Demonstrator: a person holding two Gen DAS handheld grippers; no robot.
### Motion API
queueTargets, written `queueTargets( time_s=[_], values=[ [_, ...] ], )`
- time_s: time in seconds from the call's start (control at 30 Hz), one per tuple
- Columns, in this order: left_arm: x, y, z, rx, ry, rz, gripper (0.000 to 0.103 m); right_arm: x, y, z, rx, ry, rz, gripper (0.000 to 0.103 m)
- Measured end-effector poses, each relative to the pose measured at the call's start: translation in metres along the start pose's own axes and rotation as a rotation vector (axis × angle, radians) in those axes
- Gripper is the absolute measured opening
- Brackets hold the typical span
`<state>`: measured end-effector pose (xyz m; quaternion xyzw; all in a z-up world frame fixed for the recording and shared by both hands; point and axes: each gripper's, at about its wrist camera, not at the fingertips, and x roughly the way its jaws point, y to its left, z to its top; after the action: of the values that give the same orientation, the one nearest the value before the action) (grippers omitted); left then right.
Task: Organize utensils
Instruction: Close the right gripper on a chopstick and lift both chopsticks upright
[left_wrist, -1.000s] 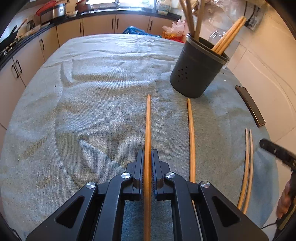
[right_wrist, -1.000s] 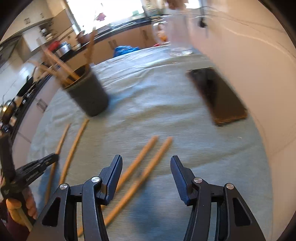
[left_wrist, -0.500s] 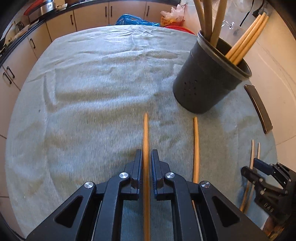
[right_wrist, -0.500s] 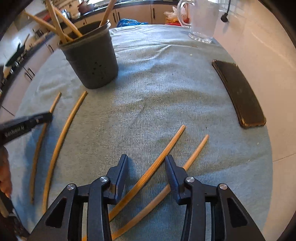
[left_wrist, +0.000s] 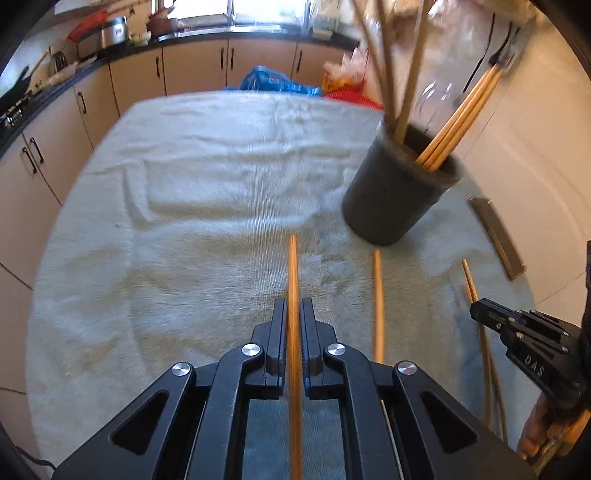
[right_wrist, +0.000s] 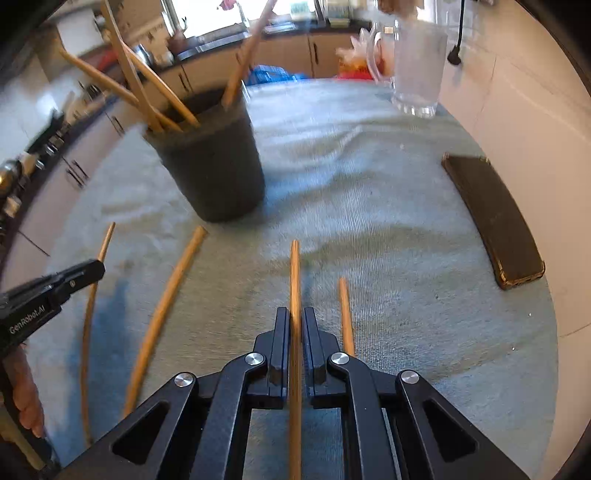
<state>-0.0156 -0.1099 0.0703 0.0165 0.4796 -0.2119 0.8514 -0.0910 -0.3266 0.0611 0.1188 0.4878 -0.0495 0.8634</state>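
Observation:
My left gripper (left_wrist: 294, 306) is shut on a wooden chopstick (left_wrist: 293, 273), its jaws still closing tighter; the stick's tip points at the dark utensil holder (left_wrist: 391, 199). A second chopstick (left_wrist: 377, 302) lies on the cloth just right of it. My right gripper (right_wrist: 294, 315) has its jaws closing onto another chopstick (right_wrist: 294, 277), and the pads press it. One more chopstick (right_wrist: 345, 314) lies right of that. The holder (right_wrist: 218, 170) stands ahead-left with several sticks in it. The left gripper (right_wrist: 94, 271) shows at the left edge of the right wrist view.
A pale towel (left_wrist: 207, 177) covers the round table. A dark phone (right_wrist: 495, 221) lies at the right edge and a glass mug (right_wrist: 417, 66) stands at the back. A loose chopstick (right_wrist: 166, 306) lies between the grippers. A wall runs along the right, cabinets (left_wrist: 192, 70) behind.
The right gripper's jaws went from wide open to closed on a chopstick, which now lines up between them. The left gripper kept its chopstick and rose a little.

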Motion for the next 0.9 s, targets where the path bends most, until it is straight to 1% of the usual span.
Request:
queueTargets(
  time_s=[0.13,0.2,0.27,0.37,0.53,0.73,0.9],
  values=[
    [-0.042,-0.005,-0.002,0.001,-0.084,-0.026,0.006,-0.037,0.006,-0.002,-0.007,-0.101,0.038,0.007],
    [-0.066,-0.008,-0.008,0.000,-0.129,-0.049,0.006,-0.059,0.008,-0.005,-0.013,-0.157,0.053,0.007],
    [-0.080,-0.013,-0.009,-0.003,-0.158,-0.059,0.006,-0.074,0.008,-0.006,-0.021,-0.200,0.064,0.007],
    [-0.102,-0.017,-0.016,0.016,-0.211,-0.050,0.006,-0.094,0.010,-0.012,-0.036,-0.252,0.073,0.007],
    [-0.130,-0.024,-0.034,0.045,-0.261,-0.028,0.006,-0.124,0.015,-0.025,-0.060,-0.311,0.081,0.007],
    [-0.157,-0.027,-0.058,0.084,-0.321,-0.003,0.006,-0.146,0.017,-0.039,-0.088,-0.346,0.086,0.007],
    [-0.177,-0.027,-0.072,0.102,-0.345,-0.019,0.006,-0.155,0.020,-0.047,-0.112,-0.361,0.085,0.007]
  ],
)
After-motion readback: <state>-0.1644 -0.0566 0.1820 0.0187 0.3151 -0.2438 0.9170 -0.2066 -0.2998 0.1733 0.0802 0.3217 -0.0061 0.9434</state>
